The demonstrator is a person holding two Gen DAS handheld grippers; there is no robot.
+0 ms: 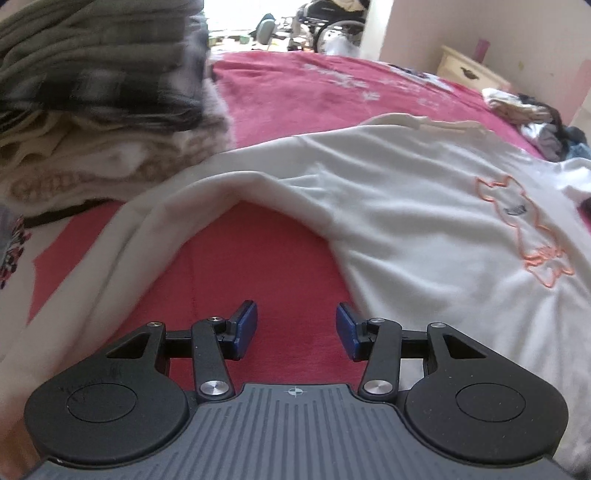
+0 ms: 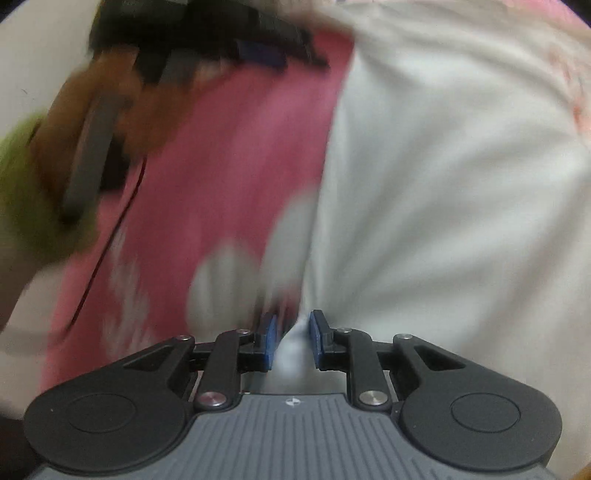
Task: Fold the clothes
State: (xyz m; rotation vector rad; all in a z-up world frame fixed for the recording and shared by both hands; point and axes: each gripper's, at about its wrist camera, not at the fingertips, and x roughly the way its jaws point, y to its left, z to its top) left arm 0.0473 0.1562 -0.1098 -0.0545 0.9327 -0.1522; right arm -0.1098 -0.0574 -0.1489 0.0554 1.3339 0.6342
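A white sweatshirt point(image 1: 406, 206) with an orange outlined figure point(image 1: 524, 229) lies spread on the red bedspread point(image 1: 258, 266). One sleeve curves round to the left in front of my left gripper point(image 1: 296, 325). That gripper hangs open over bare bedspread, nothing between its blue pads. In the blurred right wrist view, my right gripper point(image 2: 292, 332) is shut on a fold of the white sweatshirt point(image 2: 443, 184) at its left edge. The left gripper point(image 2: 258, 51), held by a hand point(image 2: 92, 110) in a green sleeve, shows at the top left there.
A tall stack of folded clothes point(image 1: 103, 92) stands on the bed at the left. A loose heap of garments point(image 1: 535, 118) lies at the far right by a cream nightstand point(image 1: 469, 70). A wheelchair point(image 1: 332, 22) is beyond the bed.
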